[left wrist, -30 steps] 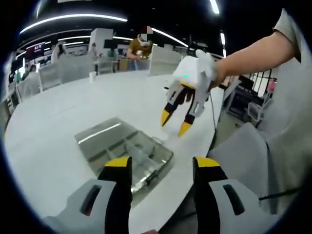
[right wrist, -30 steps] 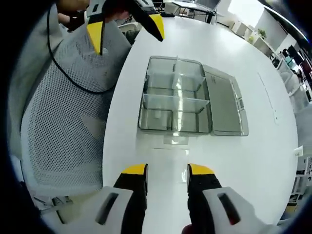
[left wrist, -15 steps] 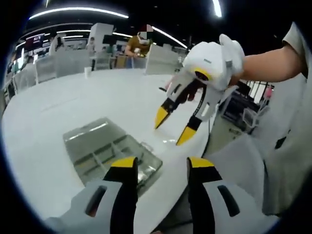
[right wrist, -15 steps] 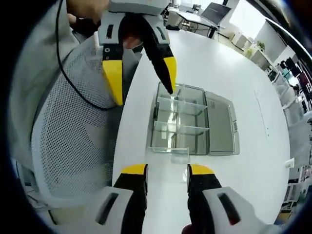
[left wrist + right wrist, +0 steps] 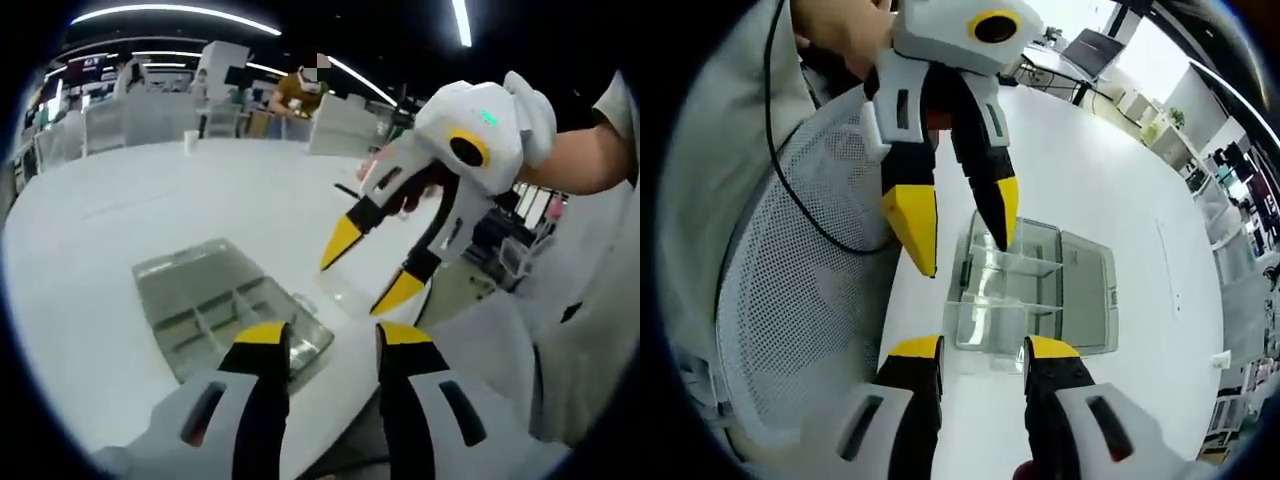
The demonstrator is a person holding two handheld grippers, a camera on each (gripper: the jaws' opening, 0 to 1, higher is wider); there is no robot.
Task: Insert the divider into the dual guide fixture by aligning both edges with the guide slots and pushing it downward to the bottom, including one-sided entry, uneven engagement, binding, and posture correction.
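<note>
A clear plastic compartment box (image 5: pixel 215 305) (image 5: pixel 1025 275) sits open near the white table's edge, its lid (image 5: pixel 1088 290) lying flat beside it. A small clear flat piece, apparently the divider (image 5: pixel 338 297) (image 5: pixel 992 335), lies on the table just outside the box. My left gripper (image 5: pixel 330 338) (image 5: pixel 960 222) hovers above the box's near end, open with nothing between its yellow tips. My right gripper (image 5: pixel 983 350) (image 5: pixel 370 268) is also open and holds nothing, pointing down toward the divider from above.
The round white table (image 5: pixel 150 200) stretches away, with a cup (image 5: pixel 190 139) far off. A grey mesh chair (image 5: pixel 790 290) (image 5: pixel 490 330) stands against the table edge by the box. A person's hand and arm (image 5: pixel 585 155) carry the right gripper. People sit in the background.
The two grippers have come closer together, each now larger in the other's view. The right view has pulled back, so the box looks smaller. Box and divider have not moved.
</note>
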